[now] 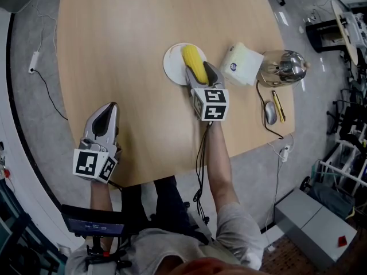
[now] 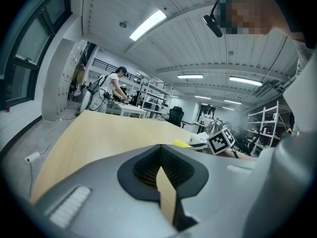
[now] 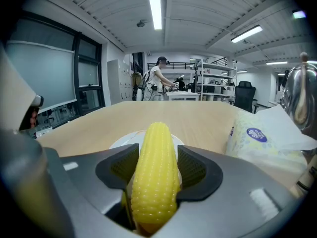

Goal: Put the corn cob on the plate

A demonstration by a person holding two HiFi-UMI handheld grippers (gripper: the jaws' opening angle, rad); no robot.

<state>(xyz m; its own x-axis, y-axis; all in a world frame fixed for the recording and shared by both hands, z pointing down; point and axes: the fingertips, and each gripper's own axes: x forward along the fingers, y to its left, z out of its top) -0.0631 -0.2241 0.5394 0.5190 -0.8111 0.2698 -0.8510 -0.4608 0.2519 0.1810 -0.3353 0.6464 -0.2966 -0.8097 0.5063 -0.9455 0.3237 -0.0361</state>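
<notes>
Placing step: the right gripper's fingers clamp the yellow ribbed corn cob over the round white plate, upper centre. Next, probably lower and release. Left gripper fingers are closed and empty.

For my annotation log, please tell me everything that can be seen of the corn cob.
The corn cob is bright yellow, with rows of small kernels and a plastic-like look, tapering to a rounded tip. The right hand-held gripper is shut on its sides. It points away from the person, over the white plate; whether it touches the plate cannot be told.
</notes>
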